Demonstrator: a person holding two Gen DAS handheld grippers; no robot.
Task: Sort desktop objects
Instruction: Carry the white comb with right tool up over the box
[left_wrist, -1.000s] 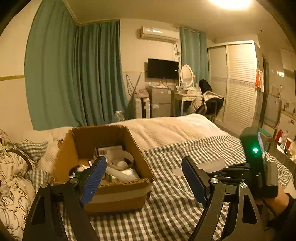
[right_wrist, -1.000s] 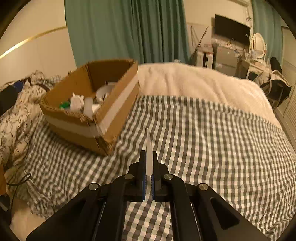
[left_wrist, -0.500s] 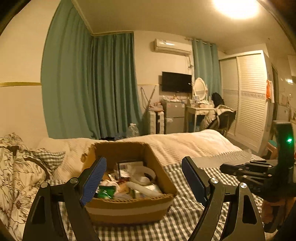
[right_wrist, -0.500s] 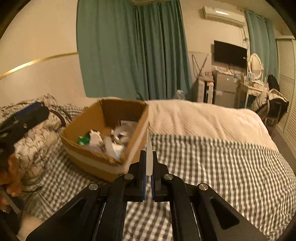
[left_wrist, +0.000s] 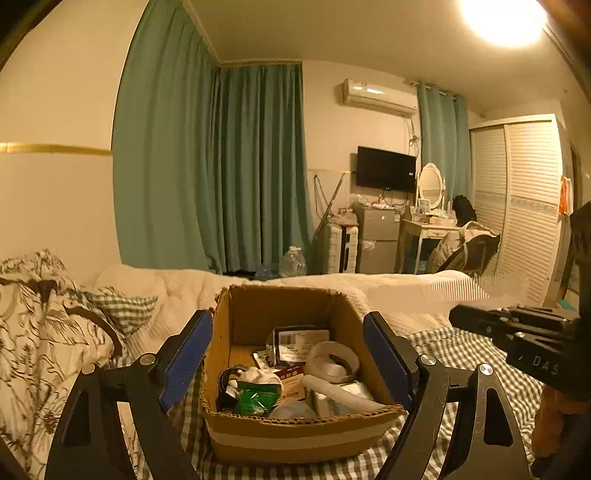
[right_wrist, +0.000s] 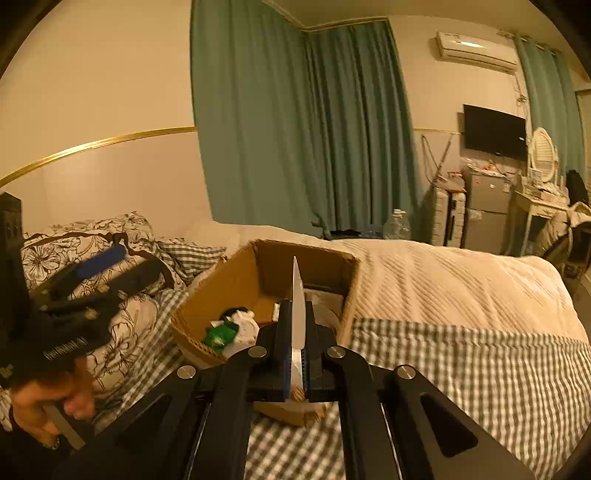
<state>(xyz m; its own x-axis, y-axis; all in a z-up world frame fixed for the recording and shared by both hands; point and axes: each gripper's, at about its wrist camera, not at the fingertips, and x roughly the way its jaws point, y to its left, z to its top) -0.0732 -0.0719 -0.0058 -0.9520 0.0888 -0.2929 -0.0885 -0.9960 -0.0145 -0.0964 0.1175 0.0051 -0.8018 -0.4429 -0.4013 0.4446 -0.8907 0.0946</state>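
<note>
We see one open brown cardboard box (left_wrist: 295, 439) resting on the grey-and-white checked bedspread (right_wrist: 461, 369), with a floral-patterned pillow (left_wrist: 44, 332) to its left and a cream quilted blanket (right_wrist: 443, 280) behind it. Inside lie one crumpled green packet (left_wrist: 255, 397), one white tape roll (left_wrist: 334, 362) and other small clutter we cannot identify. Our left gripper (left_wrist: 288, 363) hangs in front of the box with its blue-padded fingers (left_wrist: 186, 360) spread wide apart and holding nothing; they frame the box's two side walls without touching them. Our right gripper (right_wrist: 295, 354) is clamped on one flat white plastic comb (right_wrist: 297, 306), which it holds above the box's near right side. In the right wrist view the comb shows edge-on, its long axis running forward along the fingers toward the box's far wall. From the left wrist view it lies roughly level, with its teeth pointing up (the comb is blurred there).
</note>
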